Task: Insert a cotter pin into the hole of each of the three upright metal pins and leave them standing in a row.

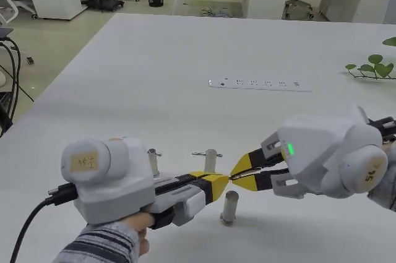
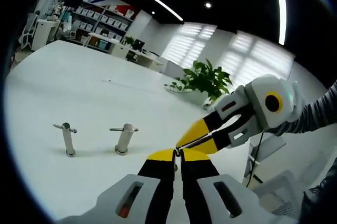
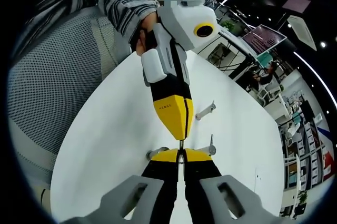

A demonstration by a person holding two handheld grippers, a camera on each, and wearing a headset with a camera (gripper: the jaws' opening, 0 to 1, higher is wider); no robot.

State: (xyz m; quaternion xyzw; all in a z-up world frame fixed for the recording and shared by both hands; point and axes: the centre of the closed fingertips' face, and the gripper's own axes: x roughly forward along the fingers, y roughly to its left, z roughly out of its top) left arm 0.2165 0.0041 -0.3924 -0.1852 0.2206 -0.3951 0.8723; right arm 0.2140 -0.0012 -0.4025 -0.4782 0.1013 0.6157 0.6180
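Fingers of the left gripper and right gripper are clenched tip to tip, seemingly both pinching the thin silver wire cotter pin. It's light, springy and slippery, so best taken near its head. The bare grey metal pin waits just below on the white table.

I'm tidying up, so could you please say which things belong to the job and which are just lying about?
Job: bare metal pin; pinned metal pin; second pinned metal pin; cotter pin, gripped by left tool and right tool.
Lying about: power strip; plant.
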